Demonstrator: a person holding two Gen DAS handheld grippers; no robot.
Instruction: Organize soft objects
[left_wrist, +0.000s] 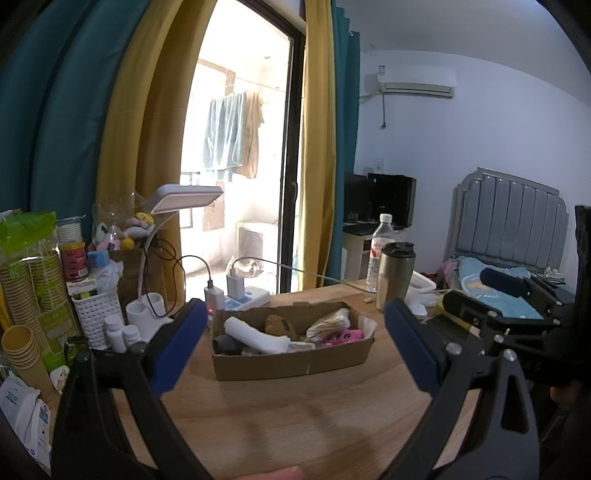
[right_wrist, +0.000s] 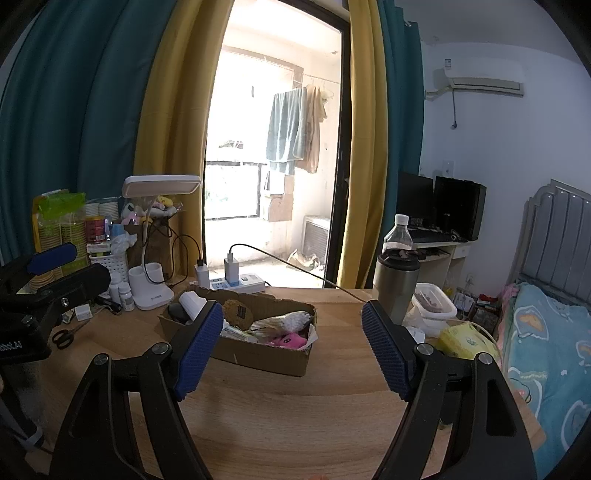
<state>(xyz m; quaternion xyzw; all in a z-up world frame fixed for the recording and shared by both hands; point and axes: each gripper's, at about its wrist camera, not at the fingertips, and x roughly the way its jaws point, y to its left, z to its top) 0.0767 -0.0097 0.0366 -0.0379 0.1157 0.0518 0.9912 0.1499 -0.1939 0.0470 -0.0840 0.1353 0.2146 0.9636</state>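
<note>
Left wrist view puts the wooden bench (left_wrist: 295, 417) across the near field, with the cardboard box (left_wrist: 291, 362) of soft things lying straight ahead of the left gripper (left_wrist: 295, 345), its long axis running left to right. Those fingers (left_wrist: 181, 350) stand spread wide with nothing between them. Right wrist view shows the same box (right_wrist: 258, 354) ahead and slightly left of the right gripper (right_wrist: 291, 347), also spread and empty. Both hover short of the box; the left looks the more squarely lined up. Inside lie a white rolled cloth (left_wrist: 255, 338) at the left, a brown plush (left_wrist: 279, 325) mid-box, and a pink plush (left_wrist: 341, 338) at the right.
</note>
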